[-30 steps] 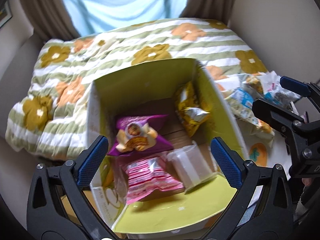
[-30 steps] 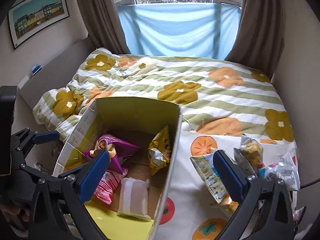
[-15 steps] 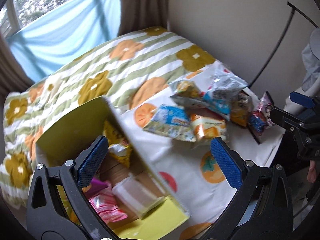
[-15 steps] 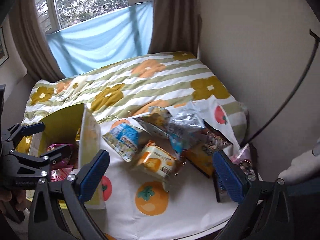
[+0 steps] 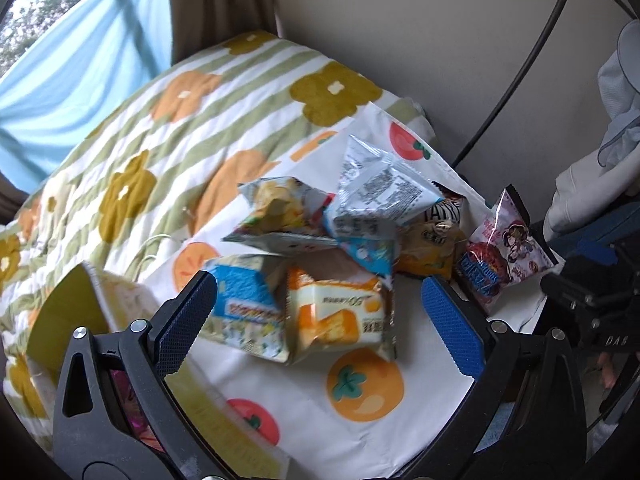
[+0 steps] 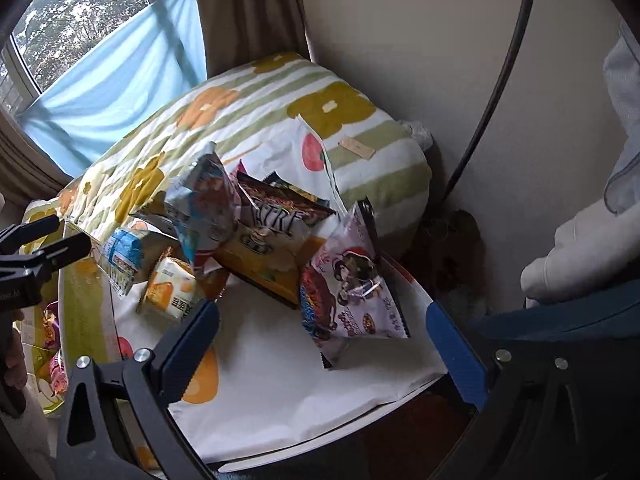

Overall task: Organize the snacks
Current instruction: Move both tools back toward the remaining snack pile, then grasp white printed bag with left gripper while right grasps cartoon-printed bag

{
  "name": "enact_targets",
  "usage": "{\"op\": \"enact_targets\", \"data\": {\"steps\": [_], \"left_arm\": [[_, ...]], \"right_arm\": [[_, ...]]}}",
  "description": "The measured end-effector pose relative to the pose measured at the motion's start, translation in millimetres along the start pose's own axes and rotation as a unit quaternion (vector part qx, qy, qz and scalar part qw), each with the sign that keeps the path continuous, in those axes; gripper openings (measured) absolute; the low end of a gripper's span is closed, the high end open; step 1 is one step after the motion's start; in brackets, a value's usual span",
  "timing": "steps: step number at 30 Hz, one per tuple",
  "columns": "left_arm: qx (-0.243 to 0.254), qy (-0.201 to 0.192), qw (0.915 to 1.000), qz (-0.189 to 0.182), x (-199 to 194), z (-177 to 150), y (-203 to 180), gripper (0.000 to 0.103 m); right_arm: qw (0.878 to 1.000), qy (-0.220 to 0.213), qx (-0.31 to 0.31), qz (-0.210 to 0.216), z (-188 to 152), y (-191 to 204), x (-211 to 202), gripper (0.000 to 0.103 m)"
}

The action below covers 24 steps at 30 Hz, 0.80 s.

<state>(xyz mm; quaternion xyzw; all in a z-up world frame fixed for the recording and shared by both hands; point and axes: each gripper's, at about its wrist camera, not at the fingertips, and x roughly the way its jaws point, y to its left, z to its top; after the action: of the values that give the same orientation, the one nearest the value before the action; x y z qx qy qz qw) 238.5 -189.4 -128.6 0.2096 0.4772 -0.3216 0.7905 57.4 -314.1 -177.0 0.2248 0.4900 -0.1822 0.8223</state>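
Note:
A pile of snack packets lies on a white fruit-print cloth (image 5: pixel 360 432). My left gripper (image 5: pixel 320 320) is open and empty, hovering just above an orange-and-white packet (image 5: pixel 336 320) beside a blue packet (image 5: pixel 244 312). My right gripper (image 6: pixel 324 344) is open and empty, hovering in front of a pink cartoon packet (image 6: pixel 352 280), which also shows in the left wrist view (image 5: pixel 504 256). A silver packet (image 5: pixel 376 196) and a yellow packet (image 6: pixel 260 260) lie further back. The yellow-green cardboard box (image 5: pixel 68 320) stands at the left with snacks inside, mostly hidden.
The flowered striped quilt (image 5: pixel 180 120) covers the bed behind the pile. A wall and a thin black curved rod (image 6: pixel 492 92) stand at the right. A person's grey sleeve (image 6: pixel 580 240) is at the far right. The cloth's front edge (image 6: pixel 320 428) drops off below.
Both grippers swung right, from over the box to over the snack pile, and came closer to the packets. Both stayed open and empty.

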Motion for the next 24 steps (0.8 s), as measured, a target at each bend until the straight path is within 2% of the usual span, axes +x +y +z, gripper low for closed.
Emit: {"op": "enact_targets", "data": {"steps": [9,21,24], "left_arm": [[0.028,0.049,0.9984,0.0,62,30,-29,0.101],[0.038,0.088,0.9952,0.016,117,47,-42,0.101],[0.035,0.094,0.9948,0.016,126,50,-43,0.099]], "right_arm": [[0.998,0.059,0.009,0.034,-7,-28,50,0.103],[0.995,0.069,-0.005,0.072,-2,-29,91,0.103],[0.995,0.071,-0.029,0.064,-2,-21,97,0.103]]}}
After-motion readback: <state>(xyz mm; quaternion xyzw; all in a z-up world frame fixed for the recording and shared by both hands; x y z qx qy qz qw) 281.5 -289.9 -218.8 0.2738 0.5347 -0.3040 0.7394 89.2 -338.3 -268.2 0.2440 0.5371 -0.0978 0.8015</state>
